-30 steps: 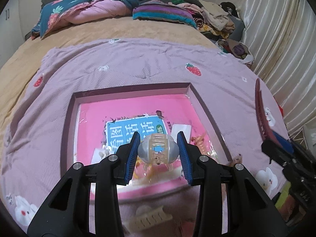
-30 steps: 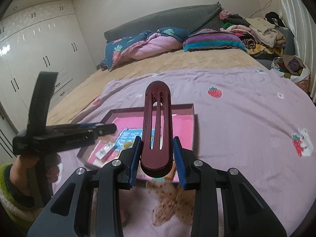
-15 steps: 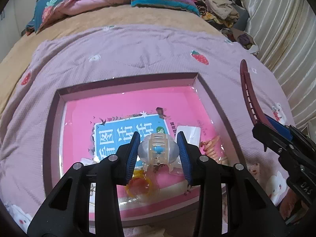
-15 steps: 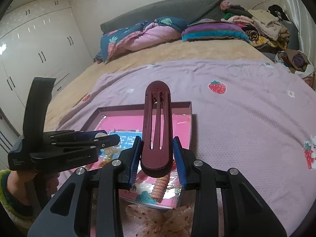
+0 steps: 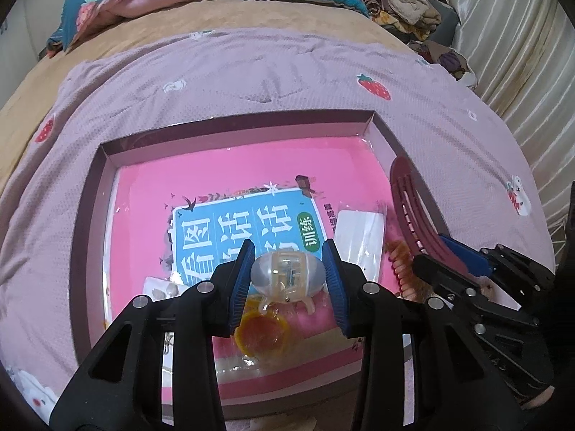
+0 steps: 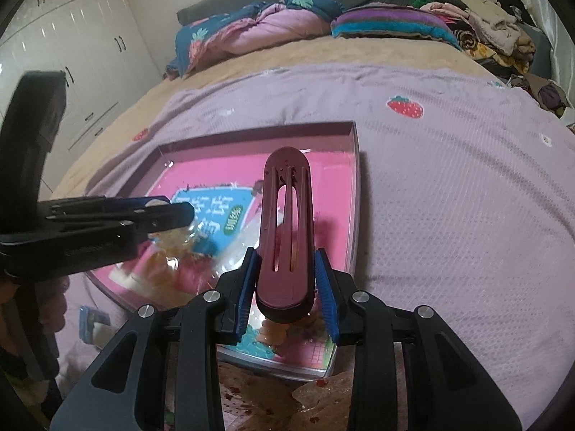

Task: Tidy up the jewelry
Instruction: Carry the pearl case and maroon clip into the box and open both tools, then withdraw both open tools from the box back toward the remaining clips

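My left gripper (image 5: 287, 280) is shut on a clear round hair claw clip (image 5: 285, 273) and holds it over the near part of a shallow tray (image 5: 233, 127) with a pink floor and a blue printed card (image 5: 244, 230). My right gripper (image 6: 285, 287) is shut on a long maroon hair clip (image 6: 285, 222), held over the tray's right side (image 6: 354, 194). The maroon clip also shows in the left wrist view (image 5: 413, 212). An orange ring (image 5: 260, 336), a spiral hair tie (image 5: 399, 265) and small packets (image 5: 359, 230) lie in the tray.
The tray rests on a lilac blanket (image 5: 251, 72) on a bed. A folded quilt and pillows (image 6: 269, 25) lie at the far end, a clothes pile (image 6: 496, 25) at the far right, wardrobes (image 6: 72, 54) on the left. A floral item (image 6: 316, 402) lies by the tray's near edge.
Both grippers have moved forward and down over the tray, each still holding its clip. The maroon clip now hangs over the tray's right side.
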`<state>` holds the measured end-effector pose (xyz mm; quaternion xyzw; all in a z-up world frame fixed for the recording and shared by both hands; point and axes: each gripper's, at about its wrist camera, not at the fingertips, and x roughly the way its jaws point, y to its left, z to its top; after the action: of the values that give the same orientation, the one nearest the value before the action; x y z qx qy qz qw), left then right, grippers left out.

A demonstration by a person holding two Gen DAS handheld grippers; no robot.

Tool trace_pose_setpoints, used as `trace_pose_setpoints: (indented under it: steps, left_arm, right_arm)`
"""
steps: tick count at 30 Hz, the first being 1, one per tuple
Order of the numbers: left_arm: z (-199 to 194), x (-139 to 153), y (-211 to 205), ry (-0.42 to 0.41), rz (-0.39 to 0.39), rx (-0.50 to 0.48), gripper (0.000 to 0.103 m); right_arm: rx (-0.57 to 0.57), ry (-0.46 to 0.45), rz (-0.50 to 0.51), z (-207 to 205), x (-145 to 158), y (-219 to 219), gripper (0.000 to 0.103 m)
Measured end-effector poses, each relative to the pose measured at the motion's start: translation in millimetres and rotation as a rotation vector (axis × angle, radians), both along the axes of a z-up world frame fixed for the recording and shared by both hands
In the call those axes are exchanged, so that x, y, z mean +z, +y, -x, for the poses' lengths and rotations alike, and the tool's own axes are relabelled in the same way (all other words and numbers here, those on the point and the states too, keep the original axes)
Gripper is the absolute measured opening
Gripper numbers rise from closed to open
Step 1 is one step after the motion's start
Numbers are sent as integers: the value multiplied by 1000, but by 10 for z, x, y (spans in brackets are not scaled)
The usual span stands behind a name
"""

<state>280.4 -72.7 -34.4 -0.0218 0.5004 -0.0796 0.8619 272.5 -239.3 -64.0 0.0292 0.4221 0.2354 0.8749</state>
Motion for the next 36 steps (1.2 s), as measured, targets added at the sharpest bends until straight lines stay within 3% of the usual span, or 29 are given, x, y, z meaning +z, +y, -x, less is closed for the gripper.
trace_pose_setpoints:
  steps: [4,17,23,29,36]
  left_arm:
    - [22,1,21,-1,-1,-1,43]
    - [299,131,288,-22,16,63,56]
    - [456,206,409,-39,31,91,61]
    - [646,349,485,-76,41,109,65]
    - [848,584,554,-133,48,129,79]
  right_arm:
    - [7,-3,11,8,-12,29,31]
    - [34,16,15,73,2,130,33]
    - [16,10,-3,192,101,103,48]
    - [-32,-21,-42,373,317,-27,73]
    - [-64,-75,-72,605,620,-131,83]
